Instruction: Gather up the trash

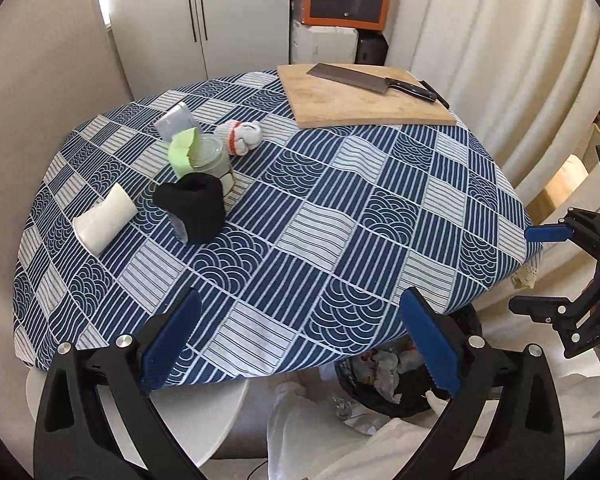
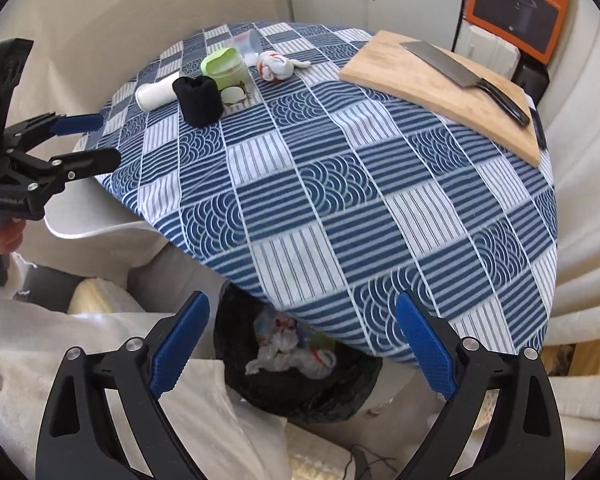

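Table (image 1: 340, 216) under blue-white patchwork cloth, stripe and wave print. Far-left cluster: black knit sock roll (image 1: 192, 208), white cylinder lying flat (image 1: 106, 222), glass jar with green peeled lid (image 1: 204, 156), crumpled white-red wad (image 1: 240, 136), small grey packet (image 1: 178, 120). Wooden cutting board (image 1: 364, 96) at far right, steel cleaver (image 1: 364, 80) on top. Black-bagged trash bin (image 2: 300, 368) below near table edge, crumpled paper and wrappers inside. Left gripper (image 1: 300, 344) spread wide, nothing held, over near edge. Right gripper (image 2: 300, 348) spread wide, nothing held, above bin. Table clutter well apart from both.
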### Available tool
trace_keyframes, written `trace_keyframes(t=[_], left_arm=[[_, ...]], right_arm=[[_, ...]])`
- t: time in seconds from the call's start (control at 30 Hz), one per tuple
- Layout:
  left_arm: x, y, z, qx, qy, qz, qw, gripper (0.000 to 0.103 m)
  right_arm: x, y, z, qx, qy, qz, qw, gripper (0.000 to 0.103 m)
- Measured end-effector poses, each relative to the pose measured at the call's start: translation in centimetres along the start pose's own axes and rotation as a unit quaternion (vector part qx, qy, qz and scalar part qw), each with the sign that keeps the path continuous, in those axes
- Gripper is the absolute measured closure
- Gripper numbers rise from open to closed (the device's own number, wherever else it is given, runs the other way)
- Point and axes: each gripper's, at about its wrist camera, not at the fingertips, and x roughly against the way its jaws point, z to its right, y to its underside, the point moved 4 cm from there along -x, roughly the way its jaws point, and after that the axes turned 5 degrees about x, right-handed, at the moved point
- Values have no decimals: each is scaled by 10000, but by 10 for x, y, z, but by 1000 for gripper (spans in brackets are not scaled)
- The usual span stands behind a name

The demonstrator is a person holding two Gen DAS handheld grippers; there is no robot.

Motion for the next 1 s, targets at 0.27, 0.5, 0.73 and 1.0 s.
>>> trace_keyframes(t=[0.27,0.5,0.73,1.0], left_arm=[[-9,-7,-58,365,-212,-23,9991,6],[-23,-17,-118,658,-277,-99,9974,6],[-50,-36,-170,839,-179,-106,9963,6],[-85,-51,-214,673,-119,-186,9975,6]], right_arm=[[-25,-52,-26,126,-198,116,9997,12],[-57,-96,-53,153,-326,269,9990,12],[-102,-130,-85,421,-320,322,9981,12],[-150,-157,-119,875,-250,274,9955,12]])
